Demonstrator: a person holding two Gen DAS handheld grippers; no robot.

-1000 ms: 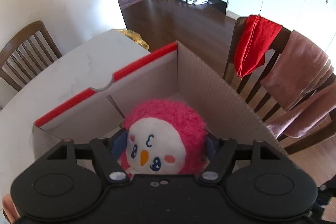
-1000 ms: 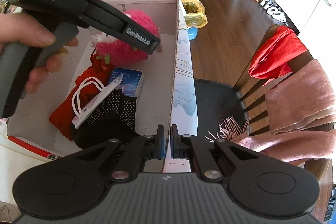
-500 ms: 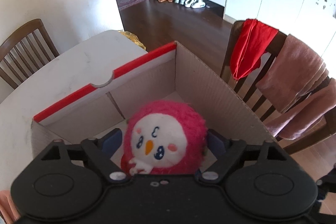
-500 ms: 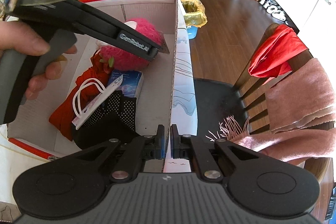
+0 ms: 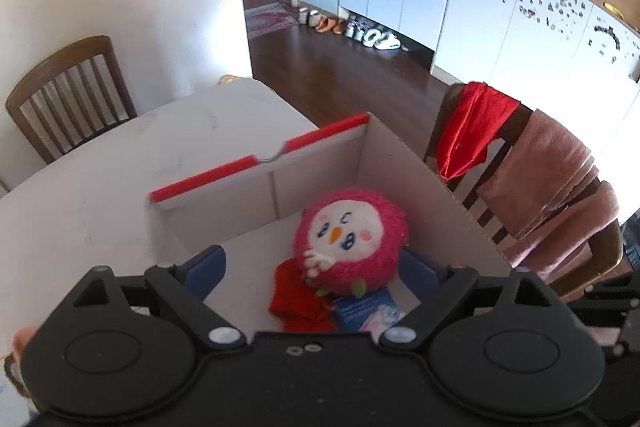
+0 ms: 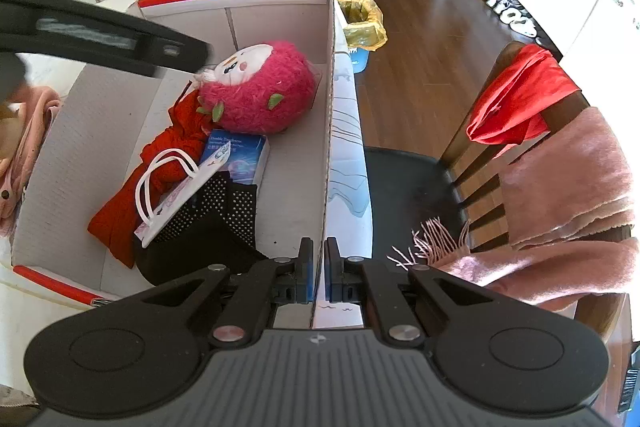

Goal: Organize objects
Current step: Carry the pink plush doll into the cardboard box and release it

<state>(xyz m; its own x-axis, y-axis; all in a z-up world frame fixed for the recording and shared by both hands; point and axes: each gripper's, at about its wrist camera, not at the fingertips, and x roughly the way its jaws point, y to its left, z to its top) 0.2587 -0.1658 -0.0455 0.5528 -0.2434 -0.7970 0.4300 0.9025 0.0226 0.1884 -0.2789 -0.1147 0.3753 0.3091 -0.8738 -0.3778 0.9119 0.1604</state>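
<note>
Pink plush toy [image 6: 260,87] with a white face, lying inside the cardboard box [image 6: 326,115] near its far end, close to the right-hand wall. It rests partly on a red cloth [image 6: 160,163] and against a blue packet [image 6: 240,155]; nearer the camera lie a small white-handled gift bag [image 6: 180,195] and a black perforated item [image 6: 216,219], whose exact nature is hard to make out. The box stands on a white table [image 5: 120,163].

In the left wrist view the toy's lower body, the red cloth and the blue packet are partly cut off by the gripper housing. The left gripper [image 5: 312,267] hovers above the box with its blue-padded fingers [image 5: 206,265] spread wide to either side of the toy, touching nothing. In the right wrist view this gripper appears only as a blurred black bar at upper left, hiding part of the box's left wall.

The right gripper [image 6: 318,267] has its fingers nearly together, clamped on the near end of the box's right wall, whose thin edge runs between the pads.

Beside the table stands a wooden chair [image 6: 500,155] draped with a red garment [image 6: 520,95] and a pink scarf [image 6: 568,187].
</note>
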